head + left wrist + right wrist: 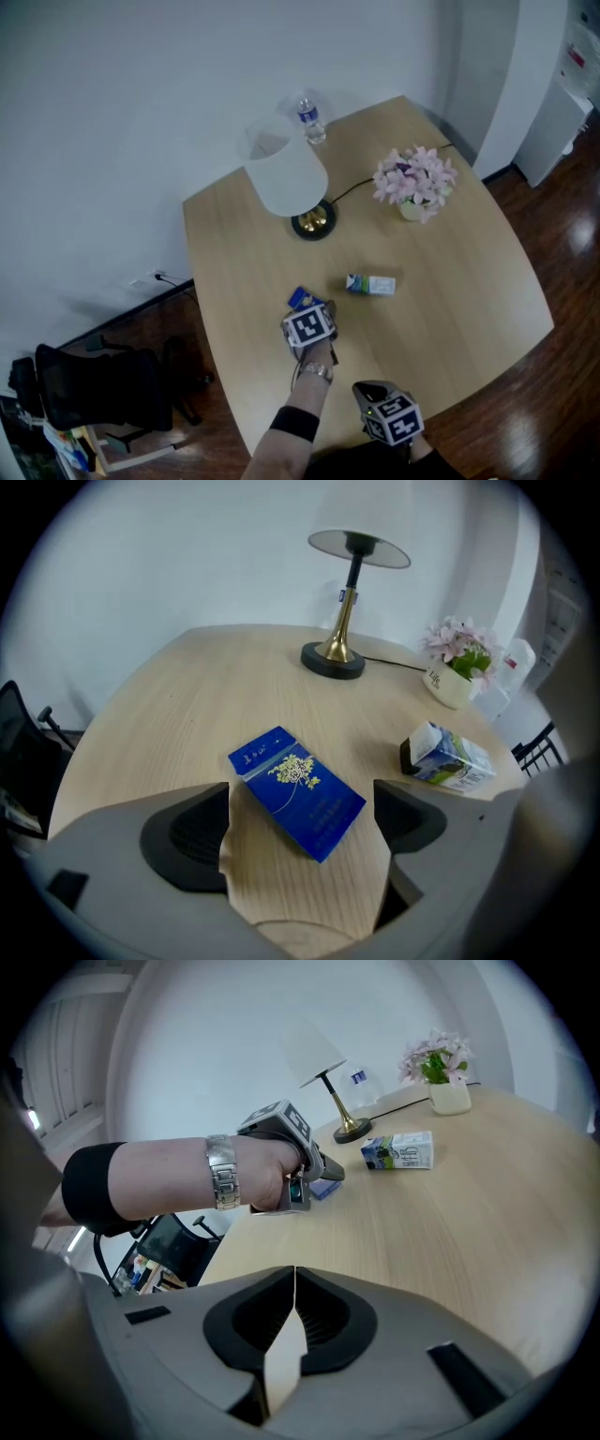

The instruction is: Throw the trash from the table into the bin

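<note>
the left tool [302,808] stands wide open over a blue pack [298,791] that lies flat on the wooden surface [187,696], low in the middle of the left gripper view. the pack sits between the jaws, and neither pad presses on it. a small white and green carton [448,757] lies on its side to the right, apart from the pack. the right tool [294,1274] is closed and empty, near the bottom edge of the head view. a lamp [286,178], a water bottle [311,117] and potted flowers [415,180] stand toward the top of the surface.
</note>
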Demonstrator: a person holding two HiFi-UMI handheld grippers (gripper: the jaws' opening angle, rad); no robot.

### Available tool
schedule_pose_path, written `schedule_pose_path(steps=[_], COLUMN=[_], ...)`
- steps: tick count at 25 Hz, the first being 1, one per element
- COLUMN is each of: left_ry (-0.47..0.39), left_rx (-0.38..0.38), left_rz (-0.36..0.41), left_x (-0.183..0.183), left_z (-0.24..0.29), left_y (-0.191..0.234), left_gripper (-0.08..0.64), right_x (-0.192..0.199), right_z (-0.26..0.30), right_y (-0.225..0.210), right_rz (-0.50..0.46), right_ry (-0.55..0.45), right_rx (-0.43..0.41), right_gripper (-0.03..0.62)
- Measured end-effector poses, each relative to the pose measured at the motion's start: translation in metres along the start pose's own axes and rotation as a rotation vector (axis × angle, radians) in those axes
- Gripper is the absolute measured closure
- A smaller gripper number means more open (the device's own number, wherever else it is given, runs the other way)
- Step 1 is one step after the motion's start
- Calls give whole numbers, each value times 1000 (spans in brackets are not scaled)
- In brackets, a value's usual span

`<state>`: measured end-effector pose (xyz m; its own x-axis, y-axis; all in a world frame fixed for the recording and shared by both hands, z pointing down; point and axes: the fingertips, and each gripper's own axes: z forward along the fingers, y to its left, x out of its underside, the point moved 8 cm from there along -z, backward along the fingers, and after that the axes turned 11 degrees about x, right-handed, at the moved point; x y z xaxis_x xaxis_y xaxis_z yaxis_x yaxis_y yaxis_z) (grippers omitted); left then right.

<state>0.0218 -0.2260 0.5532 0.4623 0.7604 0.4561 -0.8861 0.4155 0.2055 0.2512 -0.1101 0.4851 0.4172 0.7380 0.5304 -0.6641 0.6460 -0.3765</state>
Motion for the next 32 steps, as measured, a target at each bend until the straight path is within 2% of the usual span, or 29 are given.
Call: schedule_pose_path(steps=[5,7,11,15,19,26,32], left_ry=[26,42,85,103,86,-5,-66], left_rx=[-6,12,103,181,200,242,299], left_rz=[54,105,205,249,282,325,359], left_x=[1,3,12,21,26,41,69], left_z=[4,0,-5,-10,-25,-60,-107], left_y=[-1,1,10,22,36,51,60], left_gripper=[84,107,173,198,213,225,230], right_x=[-4,-5,-6,-5,-4,1,8], right_z=[0,0,0,4,7,10,15], right_y=[-12,-16,-20,-20,-12,6,34], right_rz=[25,38,49,56,42,-1,-64], right_ry=[-6,-6,-9,-6,-4,0,4], right_rx=[8,12,16,11,4,0,5], right_gripper=[588,588,588,588,588,588,588])
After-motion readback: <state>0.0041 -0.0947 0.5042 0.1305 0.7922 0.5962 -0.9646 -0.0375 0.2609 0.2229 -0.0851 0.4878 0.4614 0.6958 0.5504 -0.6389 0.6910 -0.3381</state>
